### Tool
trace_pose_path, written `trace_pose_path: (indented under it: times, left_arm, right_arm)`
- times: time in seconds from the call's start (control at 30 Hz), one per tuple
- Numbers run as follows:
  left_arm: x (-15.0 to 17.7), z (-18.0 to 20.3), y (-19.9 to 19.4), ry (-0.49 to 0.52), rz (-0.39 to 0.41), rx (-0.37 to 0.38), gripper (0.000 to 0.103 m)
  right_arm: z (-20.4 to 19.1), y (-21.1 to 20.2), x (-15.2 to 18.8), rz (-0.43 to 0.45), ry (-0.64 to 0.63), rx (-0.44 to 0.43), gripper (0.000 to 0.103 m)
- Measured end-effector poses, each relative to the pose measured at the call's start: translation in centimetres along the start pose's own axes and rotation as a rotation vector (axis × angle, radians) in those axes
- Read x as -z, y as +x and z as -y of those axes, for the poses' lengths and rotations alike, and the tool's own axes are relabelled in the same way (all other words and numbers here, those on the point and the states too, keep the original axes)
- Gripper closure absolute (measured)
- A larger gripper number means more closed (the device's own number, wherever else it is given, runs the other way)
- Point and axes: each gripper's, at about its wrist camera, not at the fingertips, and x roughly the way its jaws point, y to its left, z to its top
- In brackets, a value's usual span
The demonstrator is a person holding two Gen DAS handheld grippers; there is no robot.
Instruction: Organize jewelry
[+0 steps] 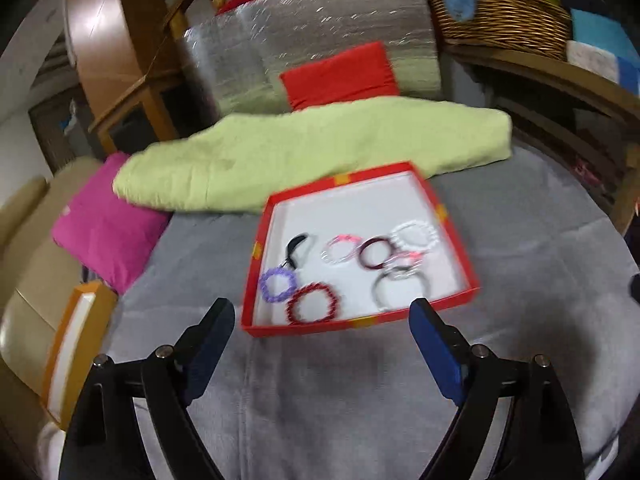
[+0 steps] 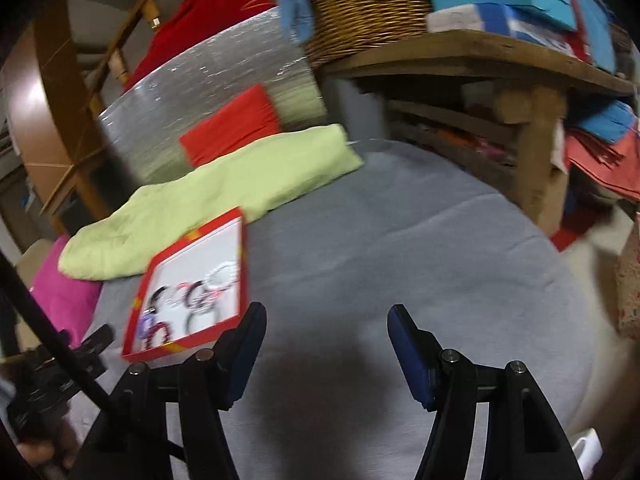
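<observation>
Two views to work through, and I'll take my left wrist first. My left gripper (image 1: 322, 312) tilts down over the grey cloth (image 1: 320, 400), fingers spread wide with nothing between them; the blue pads frame the near edge of the red tray (image 1: 260, 256) without touching it. The tray sits flat on the cloth, its far corner just against the green towel (image 1: 280, 152). Inside I count a purple bracelet (image 1: 278, 284), a red beaded bracelet (image 1: 314, 304), a white pearl bracelet (image 1: 414, 236), a dark maroon bangle (image 1: 374, 254), a pale pink ring of beads (image 1: 340, 248) and a grey hoop (image 1: 394, 288); they're blurred, so finer detail is lost on me. A black curved piece (image 1: 298, 246) lies at the tray's left, and I can't say what it is. An orange box (image 1: 76, 344), cut by the frame edge, shows only here.

Over to the right wrist. My right gripper (image 2: 326, 316) also pitches down, fingers apart and empty, over bare grey cloth well to the right of the tray. The tray is pushed to the left here, its contents smeared together. This view alone gives me the wooden shelf (image 2: 460, 52) with the wicker basket (image 2: 360, 12), and the other gripper's dark frame (image 2: 60, 368) at lower left, its jaws hard to read from here.
</observation>
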Motion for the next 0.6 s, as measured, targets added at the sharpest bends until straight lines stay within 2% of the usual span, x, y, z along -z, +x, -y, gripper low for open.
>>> trace_pose_path:
  times: [0.03, 0.13, 0.17, 0.23, 0.33, 0.43, 0.5, 0.6]
  left_arm:
    - [-0.7, 1.2, -1.1, 0.012, 0.015, -0.003, 0.014]
    - [-2.3, 3.6, -3.2, 0.035, 0.070, 0.030, 0.014]
    - [-2.5, 4.2, -3.6, 0.041, 0.085, 0.026, 0.014]
    - [-2.7, 5.4, -4.2, 0.048, 0.117, 0.024, 0.014]
    - [-2.5, 6.3, -4.2, 0.053, 0.110, 0.063, 0.013]
    - [-2.3, 6.6, -3.9, 0.057, 0.131, 0.090, 0.013]
    - [-2.0, 6.0, -3.6, 0.063, 0.154, 0.111, 0.013]
    - [-1.7, 4.1, -2.3, 0.032, 0.162, 0.167, 0.013]
  right_arm:
    - [0.9, 0.2, -0.3, -0.013, 0.011, 0.034, 0.037]
    - [3.5, 0.6, -1.3, -0.041, 0.068, 0.052, 0.037]
    - [4.6, 0.4, -1.8, -0.027, 0.078, 0.081, 0.037]
    - [6.2, 0.1, -2.5, -0.011, 0.101, 0.086, 0.037]
    - [8.6, -0.5, -3.2, 0.009, 0.114, 0.116, 0.037]
    - [9.4, -1.2, -3.4, 0.001, 0.096, 0.096, 0.037]
    - [9.1, -1.7, -3.4, 0.017, 0.045, 0.115, 0.037]
    - [6.8, -1.8, -3.2, 0.025, -0.037, 0.086, 0.036]
